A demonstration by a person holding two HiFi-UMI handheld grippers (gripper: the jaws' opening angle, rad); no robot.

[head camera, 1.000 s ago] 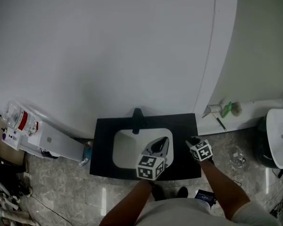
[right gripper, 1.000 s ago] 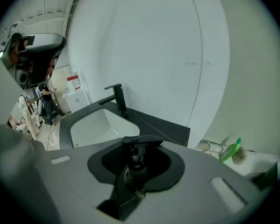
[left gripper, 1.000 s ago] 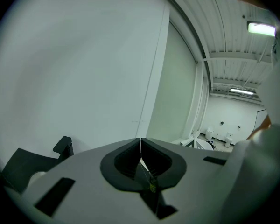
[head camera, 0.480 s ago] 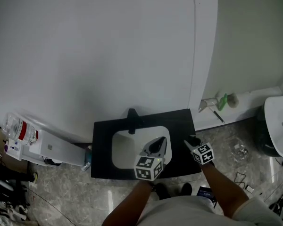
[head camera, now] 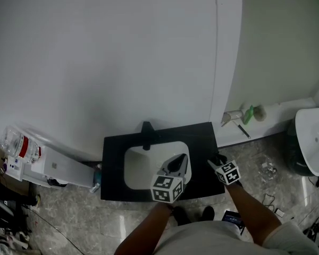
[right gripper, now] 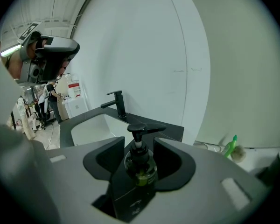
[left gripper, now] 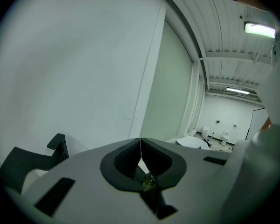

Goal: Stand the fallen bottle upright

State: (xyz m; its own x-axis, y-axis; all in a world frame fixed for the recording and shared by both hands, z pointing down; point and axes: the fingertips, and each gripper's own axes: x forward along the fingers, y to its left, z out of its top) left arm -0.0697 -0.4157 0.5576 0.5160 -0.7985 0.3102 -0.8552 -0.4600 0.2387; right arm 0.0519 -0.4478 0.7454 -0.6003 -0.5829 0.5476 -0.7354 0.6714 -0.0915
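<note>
**A:** Which step is this?

**B:** The release, I'd say. The bottle [right gripper: 140,164] stands upright on the black desk [head camera: 114,163], near its front right corner and just right of the white sink [head camera: 141,166]. It sits between the jaws of the right gripper [head camera: 217,159], and those jaws are opening. The pads look just clear of its sides, so it seems to be standing on its own.

**A:** And the left gripper [left gripper: 140,148]?

**B:** Its jaws are pressed together with nothing between them. It hovers over the sink and takes no part.

**A:** What does the next move call for?

**B:** Drawing the right gripper straight back along its own line. The pump head [right gripper: 144,127] juts out sideways above the jaws, and a sideways swing could catch it or nudge the bottle over.

**A:** How would it handle?

**B:** It has a round, dark, see-through body with a little yellow-green liquid at the bottom, and a narrow neck under a black plastic pump. It looks smooth and fairly light. The desk is glossy, so I'd expect it to slide or tip easily. The black faucet [right gripper: 117,104] stands well behind it.
</note>
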